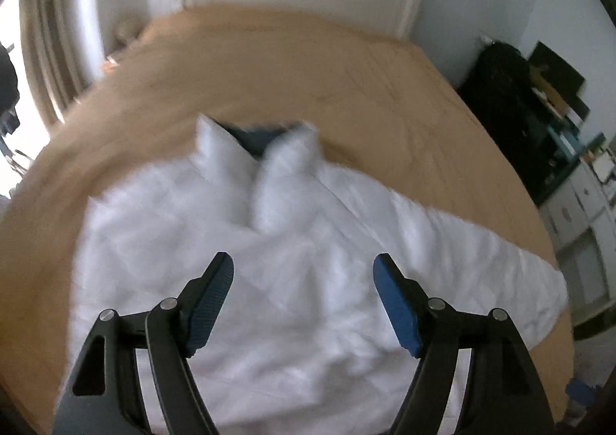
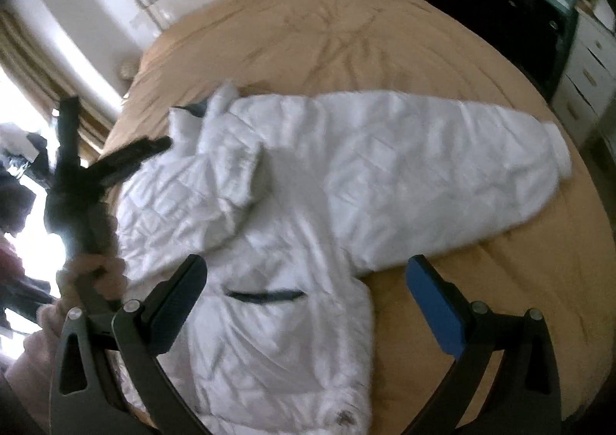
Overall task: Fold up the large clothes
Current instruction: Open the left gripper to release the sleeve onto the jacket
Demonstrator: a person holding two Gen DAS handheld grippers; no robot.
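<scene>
White quilted jacket (image 2: 308,173): spread flat on tan bedspread (image 2: 346,30), below and ahead of both grippers; one sleeve (image 2: 442,150) stretched out ahead-right of right gripper (image 2: 308,304), other sleeve folded across chest.
Left gripper (image 1: 303,300): jaws spread, nothing between, above jacket.
Right gripper: jaws spread wide, empty, above pocket zip (image 2: 265,295).

A white quilted jacket (image 2: 308,180) lies flat on the tan bed (image 2: 346,34), one sleeve (image 2: 462,150) stretched out to its right, the right gripper (image 2: 308,300) spread wide and empty above its hem, the left gripper (image 2: 88,165) in a hand (image 2: 92,277) off its left edge.
</scene>
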